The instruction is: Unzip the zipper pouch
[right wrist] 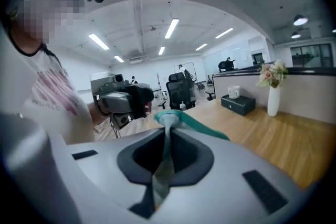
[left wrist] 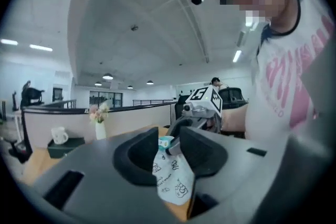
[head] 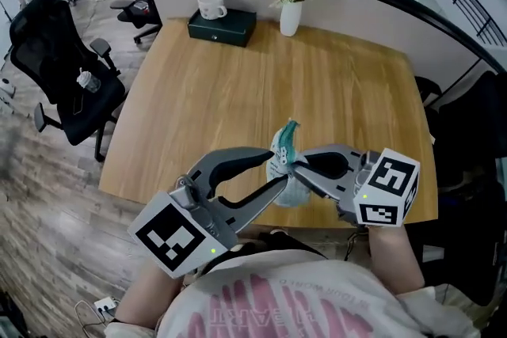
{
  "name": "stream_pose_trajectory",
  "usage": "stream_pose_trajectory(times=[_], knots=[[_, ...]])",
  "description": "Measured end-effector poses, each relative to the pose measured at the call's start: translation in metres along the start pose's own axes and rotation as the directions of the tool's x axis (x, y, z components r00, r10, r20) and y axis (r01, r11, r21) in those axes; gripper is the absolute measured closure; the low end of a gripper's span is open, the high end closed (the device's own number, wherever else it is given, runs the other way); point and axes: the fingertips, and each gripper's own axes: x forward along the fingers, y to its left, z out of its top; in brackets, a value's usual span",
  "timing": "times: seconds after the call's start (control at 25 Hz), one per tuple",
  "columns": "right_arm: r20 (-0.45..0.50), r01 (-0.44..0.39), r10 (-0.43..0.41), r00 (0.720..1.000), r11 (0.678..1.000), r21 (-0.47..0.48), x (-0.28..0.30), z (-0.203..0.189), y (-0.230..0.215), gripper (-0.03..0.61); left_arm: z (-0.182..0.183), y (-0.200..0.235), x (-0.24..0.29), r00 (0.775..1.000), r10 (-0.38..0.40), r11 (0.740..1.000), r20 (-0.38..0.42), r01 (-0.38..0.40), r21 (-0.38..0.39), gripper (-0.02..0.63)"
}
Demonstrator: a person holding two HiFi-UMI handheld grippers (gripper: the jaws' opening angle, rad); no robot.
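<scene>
Only the right gripper (head: 296,167) pinches the zipper pouch (head: 286,142) while the left gripper (head: 275,172) gapes around it, so the pouch could slip from that 1 hold

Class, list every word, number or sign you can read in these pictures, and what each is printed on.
On the shirt: large pink letters, cut off and blurred, unreadable.
On the pouch: small dark print and doodles, too small to read.
On the left marker cube and right marker cube: black-and-white square codes, no words.
</scene>
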Motion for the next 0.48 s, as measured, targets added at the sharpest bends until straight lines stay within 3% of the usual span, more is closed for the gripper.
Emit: stream_pose_trajectory(times=[0.12, 0.48], knots=[[0.037, -0.024, 0.026, 0.999, 0.998, -0.052, -0.01, 0.019, 0.006, 0.574, 0.008, -0.005, 0.011, 0.998, -0.036, 0.995, -0.059, 0.042, 0.095, 0.492], [0.084, -0.074, 0.081, 0.993, 0.993, -0.089, -0.034, 0.031, 0.006, 0.574, 0.017, -0.01, 0.034, 0.985, -0.118, 0.97, -0.125, 0.141, 0.196, 0.481]])
